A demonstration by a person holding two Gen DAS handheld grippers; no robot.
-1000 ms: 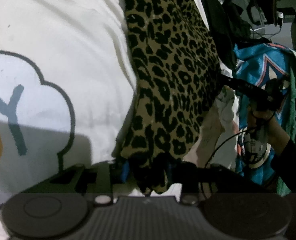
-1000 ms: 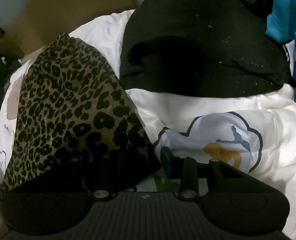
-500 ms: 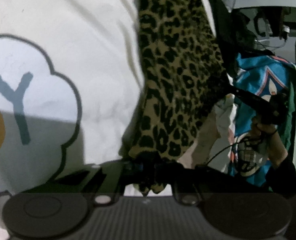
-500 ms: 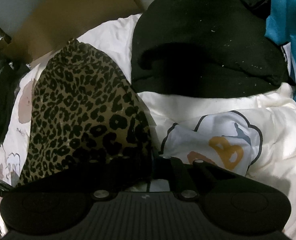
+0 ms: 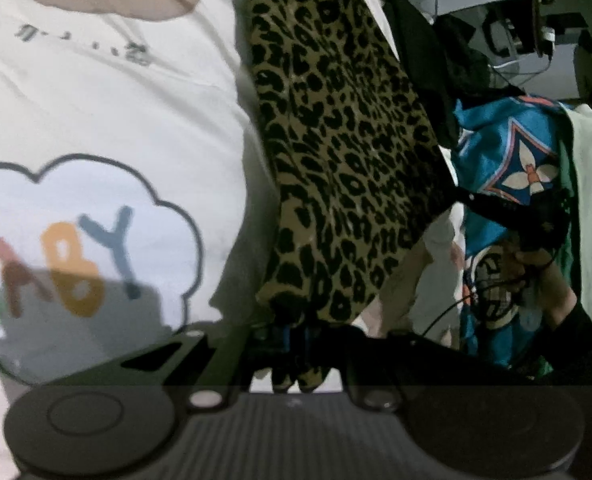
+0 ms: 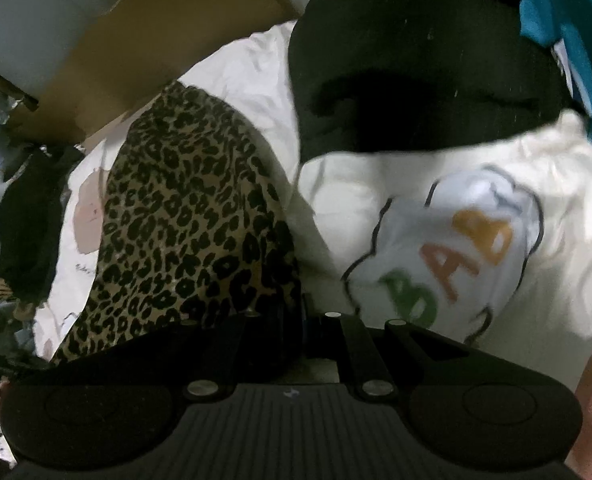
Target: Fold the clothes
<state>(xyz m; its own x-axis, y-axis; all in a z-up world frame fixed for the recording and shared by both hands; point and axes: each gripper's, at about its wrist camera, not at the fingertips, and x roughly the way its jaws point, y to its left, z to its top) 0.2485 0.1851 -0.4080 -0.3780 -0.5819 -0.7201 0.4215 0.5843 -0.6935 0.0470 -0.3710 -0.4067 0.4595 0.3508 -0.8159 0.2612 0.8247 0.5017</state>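
Leopard-print cloth hangs stretched between the two grippers, above a white blanket printed with a cloud shape and the coloured letters "BABY". In the left wrist view the left gripper is pressed together on one lower corner of the cloth — a tuft of the print pokes out below the closed fingers. From there the fabric rises away as a long taut panel, and its far edge is held by the right gripper, seen here as a dark bar reaching in from the right, with a hand and a dark sleeve behind it. In the right wrist view the right gripper has its jaws drawn together on the cloth's near edge, and the fabric slopes away to the left over the blanket. A black garment lies folded on the blanket beyond, touching a teal garment at the upper right. A brown cardboard sheet stands behind the blanket at the upper left — its full shape is hard to tell.
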